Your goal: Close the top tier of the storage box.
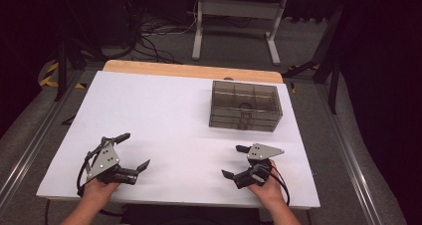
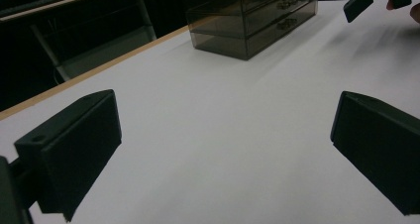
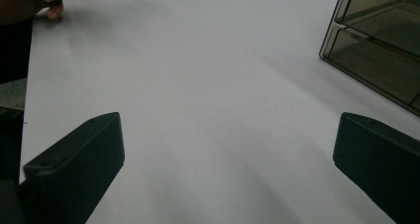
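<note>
a smoky transparent drawer organizer [image 1: 245, 105] stands on the far right part of the white table [image 1: 164, 115], well apart from both grippers. its drawers are shut; what lies inside is too dim to tell. the right gripper [image 1: 236, 161] is held at the near right edge, in front of the organizer, jaws spread wide and holding nothing. the left gripper [image 1: 133, 151] is held at the near left edge, jaws also wide and bare, angled toward the organizer across the table.

White table [image 1: 164, 110], smoky drawer box [image 1: 245, 105] far-right
</note>
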